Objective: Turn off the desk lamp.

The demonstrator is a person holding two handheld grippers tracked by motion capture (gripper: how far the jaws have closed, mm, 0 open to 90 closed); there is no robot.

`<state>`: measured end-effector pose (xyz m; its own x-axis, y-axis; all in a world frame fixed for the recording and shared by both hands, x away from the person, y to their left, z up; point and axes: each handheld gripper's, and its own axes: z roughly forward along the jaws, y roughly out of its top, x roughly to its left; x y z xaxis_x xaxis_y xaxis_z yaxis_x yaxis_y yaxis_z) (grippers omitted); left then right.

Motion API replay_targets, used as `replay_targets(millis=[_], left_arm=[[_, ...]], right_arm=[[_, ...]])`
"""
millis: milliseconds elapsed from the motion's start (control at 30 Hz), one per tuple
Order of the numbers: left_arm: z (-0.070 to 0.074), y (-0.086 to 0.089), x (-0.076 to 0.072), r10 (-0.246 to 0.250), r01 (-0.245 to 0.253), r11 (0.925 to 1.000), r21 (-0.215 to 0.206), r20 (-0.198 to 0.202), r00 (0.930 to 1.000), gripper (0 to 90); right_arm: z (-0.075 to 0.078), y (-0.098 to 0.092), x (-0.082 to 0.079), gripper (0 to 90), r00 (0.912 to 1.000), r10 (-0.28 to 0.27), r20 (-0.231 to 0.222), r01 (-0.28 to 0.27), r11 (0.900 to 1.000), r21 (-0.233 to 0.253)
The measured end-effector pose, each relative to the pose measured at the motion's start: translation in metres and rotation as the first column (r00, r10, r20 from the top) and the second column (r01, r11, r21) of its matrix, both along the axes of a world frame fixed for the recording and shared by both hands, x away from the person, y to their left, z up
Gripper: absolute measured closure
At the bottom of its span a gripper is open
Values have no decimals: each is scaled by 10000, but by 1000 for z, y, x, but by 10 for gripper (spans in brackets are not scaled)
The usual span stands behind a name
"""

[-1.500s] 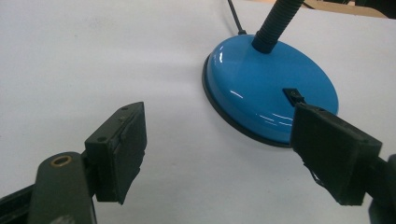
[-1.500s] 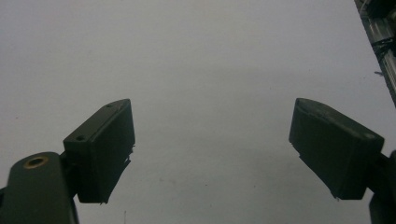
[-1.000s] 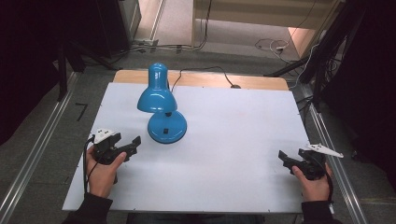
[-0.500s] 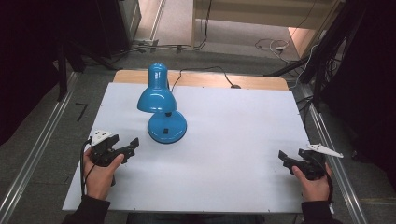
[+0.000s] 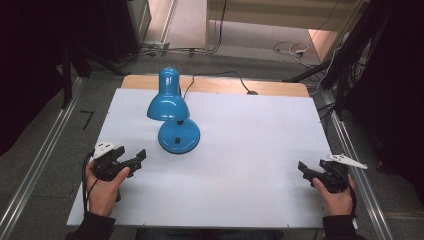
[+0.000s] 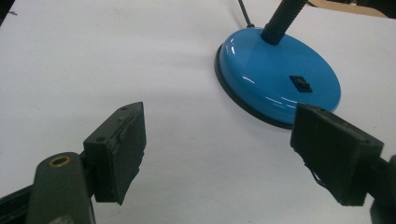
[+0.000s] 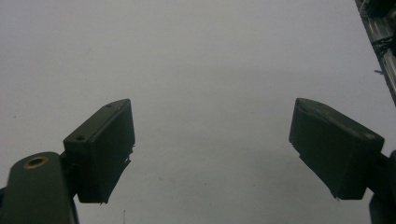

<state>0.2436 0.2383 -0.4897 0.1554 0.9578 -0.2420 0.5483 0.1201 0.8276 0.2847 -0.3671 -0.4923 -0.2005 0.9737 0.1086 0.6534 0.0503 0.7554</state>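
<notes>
We see left gripper [image 5: 141, 154] lower left, right gripper [image 5: 303, 167] lower right near table [image 5: 260, 130] edge; both jaws wide, empty. Blue lamp [image 5: 175, 116] upper left; bare white centre.

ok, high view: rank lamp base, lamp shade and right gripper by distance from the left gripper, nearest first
From the left gripper, at the table's near left:
1. Lamp base: just ahead and to the right of it, flat on the white table.
2. Lamp shade: farther back, hanging above the base's far side.
3. Right gripper: far across, at the table's near right edge.
</notes>
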Motion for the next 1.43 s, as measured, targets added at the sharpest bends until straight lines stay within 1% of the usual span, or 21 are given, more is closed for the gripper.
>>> replay_targets(millis=[300, 733, 1233, 1300, 1367, 1433], left_arm=[[0, 3, -4, 2, -2, 10000, 8, -1, 10000, 195], [-2, 11, -7, 148, -148, 9999, 14, -20, 9999, 194], [-5, 21, -11, 367, -366, 9993, 84, -173, 9992, 194], [-8, 22, -10, 475, -468, 9986, 260, -247, 9986, 194], [-13, 22, -4, 699, -676, 9961, 572, -396, 9968, 194], [-21, 21, 6, 943, -867, 9905, 1066, -686, 9932, 184]], right_arm=[[0, 0, 0, 130, 10000, -18, -11, 18, 10000, 15], [0, 0, 0, 130, 10000, -7, 0, 7, 10000, 16], [0, -1, 0, 130, 10000, -27, -20, 27, 10000, 45], [0, -2, 0, 130, 10000, -16, 1, 16, 10000, 37], [0, -1, 0, 130, 10000, -21, 8, 21, 10000, 31], [-1, -1, 1, 130, 10000, -32, -29, 32, 10000, 0]])
